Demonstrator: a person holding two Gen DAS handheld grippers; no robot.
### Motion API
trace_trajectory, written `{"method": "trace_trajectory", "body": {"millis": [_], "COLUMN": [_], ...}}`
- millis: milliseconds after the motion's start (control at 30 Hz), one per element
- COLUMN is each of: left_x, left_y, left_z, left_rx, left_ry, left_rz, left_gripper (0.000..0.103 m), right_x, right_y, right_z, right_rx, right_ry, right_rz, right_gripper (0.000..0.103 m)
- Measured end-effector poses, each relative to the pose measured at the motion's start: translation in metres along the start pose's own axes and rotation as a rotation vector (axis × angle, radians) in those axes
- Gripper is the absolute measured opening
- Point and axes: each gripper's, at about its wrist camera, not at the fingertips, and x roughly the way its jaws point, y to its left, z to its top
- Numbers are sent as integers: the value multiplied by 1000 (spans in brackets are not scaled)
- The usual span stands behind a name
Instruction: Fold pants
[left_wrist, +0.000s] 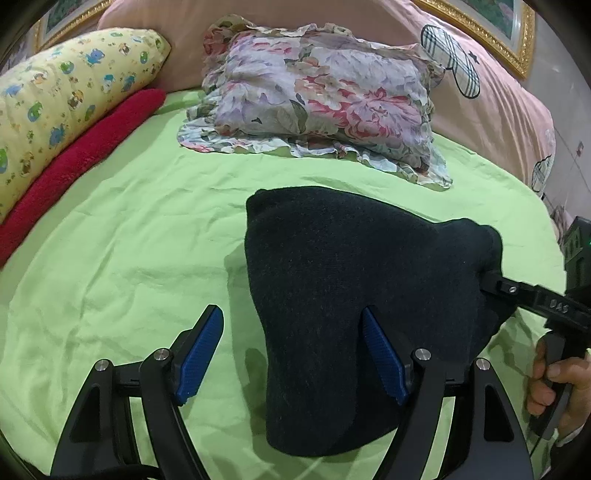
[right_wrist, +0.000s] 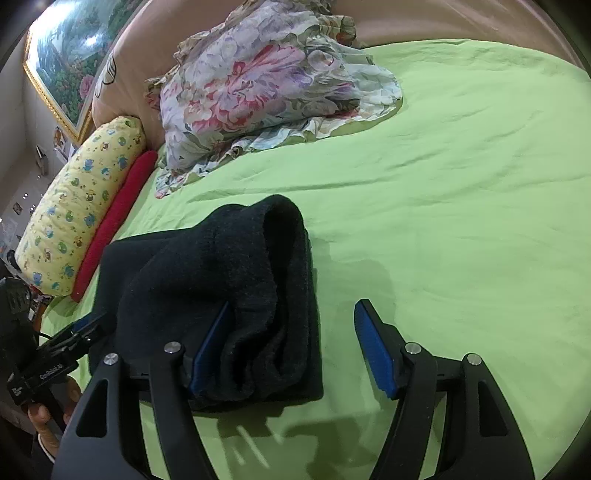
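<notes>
left wrist view shows the left gripper (left_wrist: 291, 354) with its blue pads wide apart and nothing clamped between them: the left pad (left_wrist: 201, 354) hangs over bare sheet while the right pad (left_wrist: 382, 358) sits against or partly under the near edge of the dark pants (left_wrist: 351, 295); which of the two the picture does not settle. the spread looks chosen so the fingers can straddle or slide beneath the bundle rather than pinch it. right wrist view shows the right gripper (right_wrist: 291, 350) likewise opened wide, its left pad (right_wrist: 210, 350) pushed into the layered side of the pants (right_wrist: 221, 280) and its right pad (right_wrist: 373, 354) over open sheet, gripping nothing. the pants are already doubled into a thick, compact stack with a rounded fold at the far end, resting on the green bed sheet (right_wrist: 461, 221) toward its near edge, well apart from the floral cloth (left_wrist: 321, 96) heaped by the pink headboard cushion (left_wrist: 498, 107). a yellow printed pillow (left_wrist: 66, 110) and a red roll (left_wrist: 77, 162) line the bed's left edge. by my judgement the folding is nearly done, and both tools are placed at opposite sides to tidy or press the stack.
</notes>
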Motion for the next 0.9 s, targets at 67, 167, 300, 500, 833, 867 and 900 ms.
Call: {"method": "trace_trajectory", "body": {"millis": [67, 167, 300, 500, 833, 867, 900], "left_x": [-3, -9, -20, -36, -49, -50, -50], "left_y": [-1, -5, -9, -16, -15, -14, -13], "left_z": [-3, -8, -13, -25, -40, -41, -42], "left_rx": [13, 35, 60, 88, 96, 92, 89], "left_ry": [-3, -10, -21, -32, -29, -27, -25], "left_rz": [17, 50, 85, 114, 129, 125, 123], "left_gripper": [78, 78, 78, 78, 81, 81, 81], "right_x": [-6, -14, -27, -45, -48, -48, -48], "right_y": [-3, -7, -6, 10, 56, 59, 63], "right_z": [-1, -2, -4, -12, -41, -44, -48], "right_rx": [14, 34, 13, -30, -198, -213, -228], "right_ry": [-9, -7, -31, -62, -38, -35, -32], "right_rz": [-21, -42, -107, -54, -17, -18, -24], "right_gripper": [69, 69, 69, 70, 70, 70, 70]}}
